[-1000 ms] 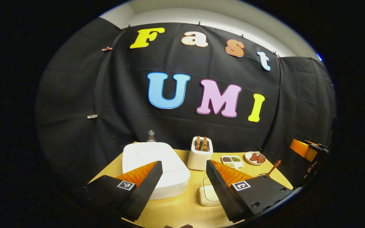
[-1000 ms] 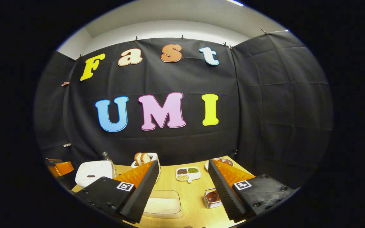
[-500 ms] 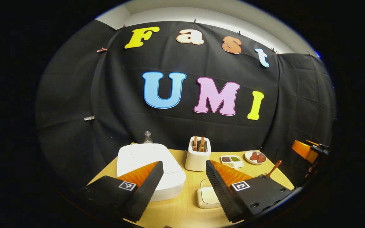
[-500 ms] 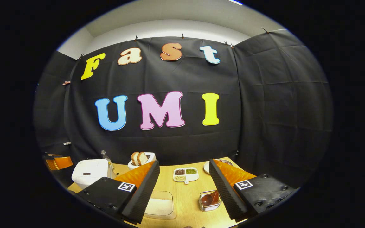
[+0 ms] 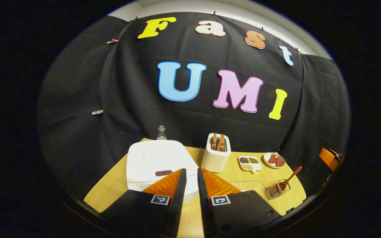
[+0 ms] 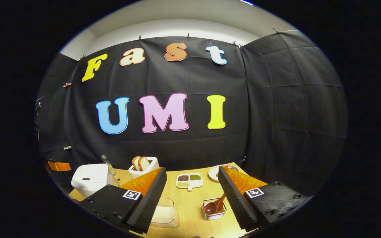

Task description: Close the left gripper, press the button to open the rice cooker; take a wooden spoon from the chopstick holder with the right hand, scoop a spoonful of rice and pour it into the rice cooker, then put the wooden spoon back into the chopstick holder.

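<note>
White and shut, the cooker [image 5: 159,162] sits at the left of the surface [image 5: 111,185], a bottle [image 5: 161,133] behind it. My left gripper [image 5: 191,188] hangs just in front of its near edge, jaws drawn in to a narrow slit with nothing between them. I judge the first step, closing the left jaws, nearly done. The dark oval on the lid front looks like the button [image 5: 163,173]; it is close ahead of my tips, and the lid is down, so the press is yet to be made.

Next along stands a toaster [image 5: 216,155] with two slices in it, then a divided dish [image 5: 250,163] of grains and a plate [image 5: 274,160]. At the right edge the wire holder [image 5: 278,189] carries the spoon [image 5: 291,177], handle leaning up and away.

From my right gripper [image 6: 192,198], jaws wide and empty, I see the rice box [image 6: 164,215] low between my fingers, and the holder just inside my right finger, the spoon bowl resting in it. Taking the spoon, scooping, pouring and returning it all remain.
</note>
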